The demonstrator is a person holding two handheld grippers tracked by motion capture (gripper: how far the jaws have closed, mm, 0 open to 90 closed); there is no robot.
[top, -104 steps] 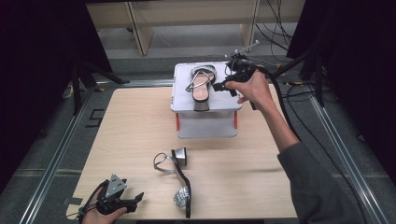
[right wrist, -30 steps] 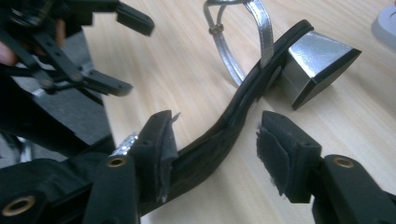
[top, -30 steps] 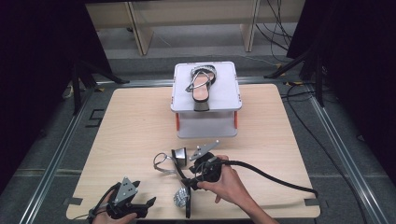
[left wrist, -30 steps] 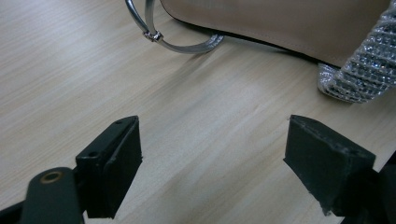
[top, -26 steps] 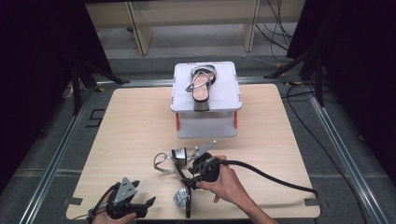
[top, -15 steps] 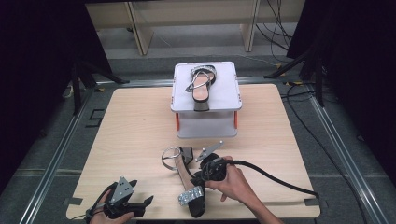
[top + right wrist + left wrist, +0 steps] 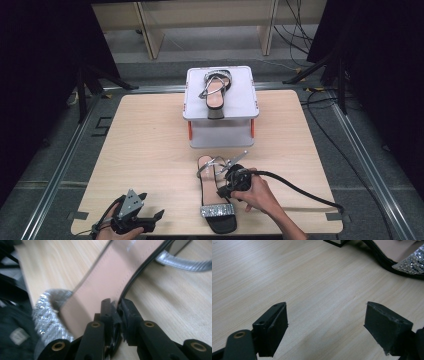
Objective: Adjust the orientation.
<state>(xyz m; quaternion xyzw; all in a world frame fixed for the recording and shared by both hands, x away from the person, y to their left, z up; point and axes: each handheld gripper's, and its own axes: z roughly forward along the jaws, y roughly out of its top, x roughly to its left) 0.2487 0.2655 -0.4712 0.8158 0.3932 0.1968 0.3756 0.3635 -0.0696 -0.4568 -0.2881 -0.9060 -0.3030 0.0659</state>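
Pale wooden desk (image 7: 150, 145): my right claw (image 7: 116, 307), just closing, pinches the sandal (image 7: 216, 200) sole's thin edge at 6 o'clock; my left claw (image 7: 325, 327) gapes empty at 7. That narrow bite could slip, dropping it.

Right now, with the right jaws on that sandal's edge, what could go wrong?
1. The right gripper pinches only the thin sole rim of the sandal; the long shoe could twist or slip out when lifted.
2. Its loose ankle strap may snag.
3. The box top already holds another sandal; little room to set a second.
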